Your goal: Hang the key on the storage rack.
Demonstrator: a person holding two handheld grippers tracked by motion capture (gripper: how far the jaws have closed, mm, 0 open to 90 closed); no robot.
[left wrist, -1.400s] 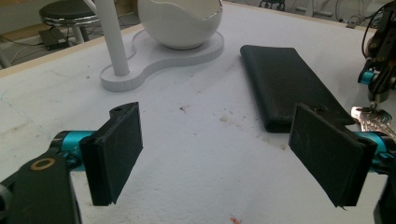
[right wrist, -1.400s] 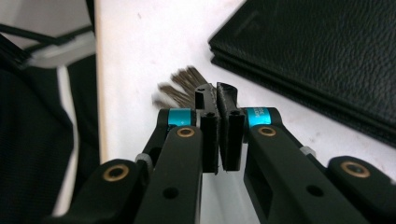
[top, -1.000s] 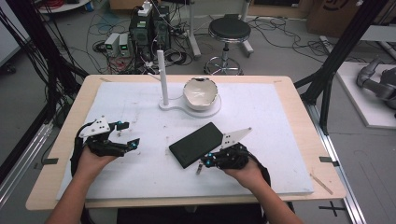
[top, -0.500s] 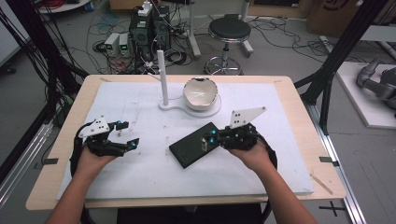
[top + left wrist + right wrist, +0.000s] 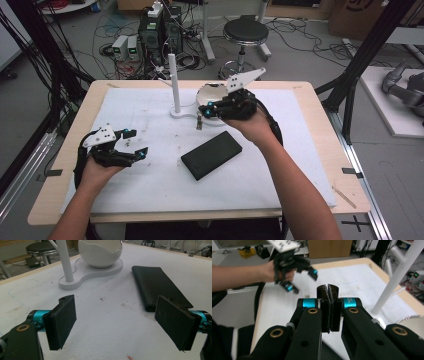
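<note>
A flat black case (image 5: 211, 155) lies on the white mat (image 5: 150, 190) at mid-table, also in the left gripper view (image 5: 160, 287). Behind it stands a white stand with an upright pole (image 5: 173, 82) and a cracked-egg bowl (image 5: 206, 96). My right gripper (image 5: 199, 121) is raised in the air in front of the bowl, pointing left; its pads (image 5: 327, 290) are pressed together with nothing between them. My left gripper (image 5: 134, 145) rests low at the left of the mat, its jaws (image 5: 117, 322) wide apart and holding nothing. The right gripper view shows that open left gripper (image 5: 302, 280) farther off.
The pole (image 5: 63, 260), bowl (image 5: 100, 252) and their shared base (image 5: 85, 277) sit close ahead of the left gripper. The pole (image 5: 397, 277) passes right of the right gripper. The wooden table edge (image 5: 200, 216) borders the mat. Cables, boxes and a stool (image 5: 245, 32) stand beyond.
My right gripper has risen from the right end of the black case and moved away toward the bowl, still shut. The case and the left gripper have stayed put.
</note>
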